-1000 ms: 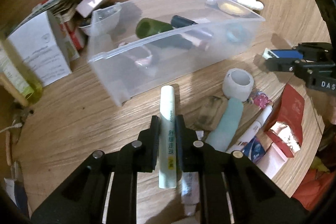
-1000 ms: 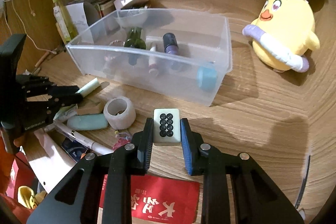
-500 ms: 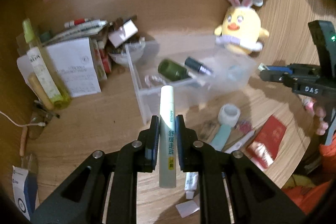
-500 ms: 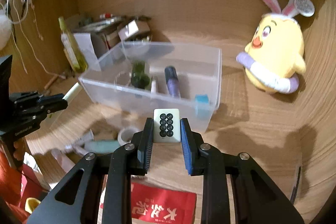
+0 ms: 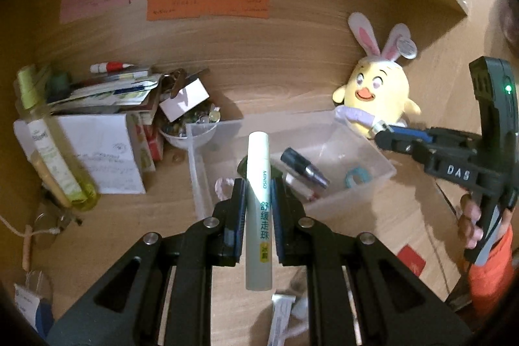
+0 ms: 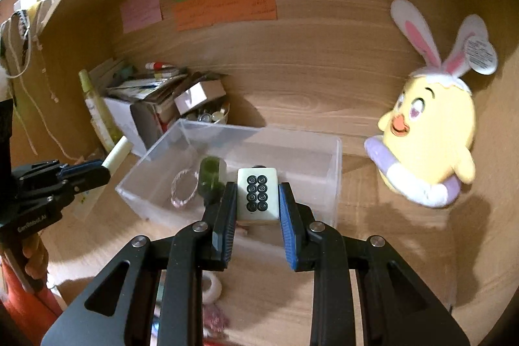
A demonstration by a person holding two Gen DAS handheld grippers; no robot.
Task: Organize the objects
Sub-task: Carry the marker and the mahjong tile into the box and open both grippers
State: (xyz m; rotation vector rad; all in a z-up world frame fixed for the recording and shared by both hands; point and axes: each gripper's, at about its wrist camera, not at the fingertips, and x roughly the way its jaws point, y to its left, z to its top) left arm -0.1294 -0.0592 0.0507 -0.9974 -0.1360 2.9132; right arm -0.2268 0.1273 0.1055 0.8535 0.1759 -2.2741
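Note:
My left gripper (image 5: pixel 257 200) is shut on a pale green Miniso tube (image 5: pixel 258 209) and holds it in the air above the near left end of the clear plastic bin (image 5: pixel 382 174). My right gripper (image 6: pixel 257 200) is shut on a white mahjong tile (image 6: pixel 258 195) and holds it above the bin's (image 6: pixel 335 171) near side. In the bin lie a dark green bottle (image 6: pixel 211 174), a bead bracelet (image 6: pixel 184 188), a dark tube (image 5: pixel 303 166) and a teal ring (image 5: pixel 356 177). The right gripper also shows at the right of the left wrist view (image 5: pixel 379 132).
A yellow bunny-eared plush (image 6: pixel 428 132) sits right of the bin. A white box (image 5: pixel 103 154), a yellow bottle (image 5: pixel 48 158), stacked papers and a bowl of beads (image 5: pixel 191 125) crowd the back left. A white tape roll (image 6: pixel 212 287) and red packet (image 5: pixel 412 258) lie on the desk below.
Both grippers have risen from the desk with the tube and the tile and now hang over the bin. The loose items on the desk have dropped out of sight below.

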